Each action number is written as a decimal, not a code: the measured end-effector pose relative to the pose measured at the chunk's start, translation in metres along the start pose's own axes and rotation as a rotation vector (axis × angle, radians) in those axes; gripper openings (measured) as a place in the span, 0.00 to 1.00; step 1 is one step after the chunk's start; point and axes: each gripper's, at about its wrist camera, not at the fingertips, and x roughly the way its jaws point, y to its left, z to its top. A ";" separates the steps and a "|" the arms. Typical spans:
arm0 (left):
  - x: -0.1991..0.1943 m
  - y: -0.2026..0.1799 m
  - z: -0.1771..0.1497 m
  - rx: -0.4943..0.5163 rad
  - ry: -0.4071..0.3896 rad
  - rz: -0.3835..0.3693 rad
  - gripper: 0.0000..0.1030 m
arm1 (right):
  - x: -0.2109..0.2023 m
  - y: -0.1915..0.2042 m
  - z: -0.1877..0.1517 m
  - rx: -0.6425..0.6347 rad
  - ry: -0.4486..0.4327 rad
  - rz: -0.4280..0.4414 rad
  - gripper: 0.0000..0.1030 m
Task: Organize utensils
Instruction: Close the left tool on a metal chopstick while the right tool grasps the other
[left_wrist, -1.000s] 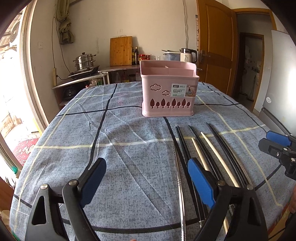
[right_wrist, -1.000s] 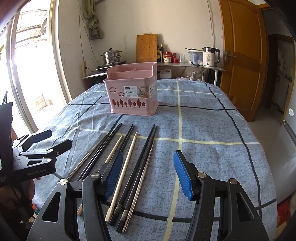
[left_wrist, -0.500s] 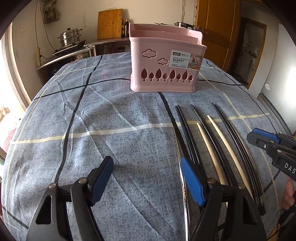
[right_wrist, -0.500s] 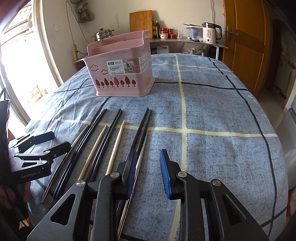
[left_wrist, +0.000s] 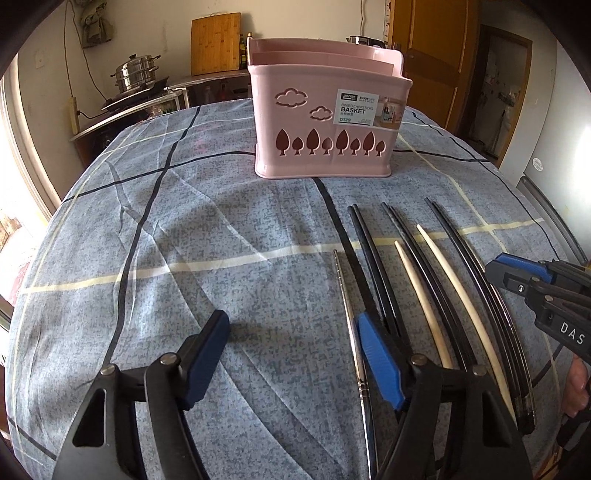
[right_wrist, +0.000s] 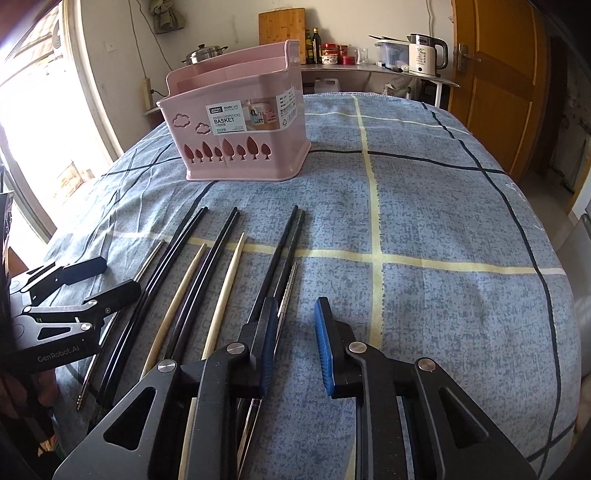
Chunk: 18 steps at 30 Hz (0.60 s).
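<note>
A pink divided chopstick basket (left_wrist: 325, 125) (right_wrist: 236, 125) stands upright at the far middle of the table. Several chopsticks lie in a row in front of it: black ones (left_wrist: 373, 266) (right_wrist: 277, 258), pale wooden ones (left_wrist: 454, 291) (right_wrist: 225, 291) and thin metal ones (left_wrist: 349, 314) (right_wrist: 288, 291). My left gripper (left_wrist: 291, 332) is open and empty, low over the cloth, its right pad (left_wrist: 376, 354) beside the leftmost metal chopstick. My right gripper (right_wrist: 295, 325) is open and empty, its left pad (right_wrist: 267, 332) over the rightmost black pair and metal chopstick.
The table wears a blue plaid cloth (left_wrist: 184, 258) (right_wrist: 443, 221). A counter behind holds a steel pot (left_wrist: 136, 72), a cutting board (right_wrist: 282, 33), bottles and a kettle (right_wrist: 424, 55). A wooden door (right_wrist: 498, 81) is at the right.
Both grippers have moved forward and lower toward the chopsticks. The right gripper's jaws have narrowed and shifted left over the rightmost chopsticks.
</note>
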 end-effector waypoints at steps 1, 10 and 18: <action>0.000 0.000 0.000 -0.001 -0.001 0.002 0.70 | 0.000 0.000 0.000 0.000 0.000 0.000 0.20; 0.005 -0.002 0.006 0.005 0.008 0.024 0.66 | 0.007 -0.001 0.004 -0.017 0.021 -0.037 0.14; 0.012 -0.010 0.019 0.048 0.033 -0.004 0.50 | 0.013 0.001 0.011 -0.036 0.033 -0.053 0.10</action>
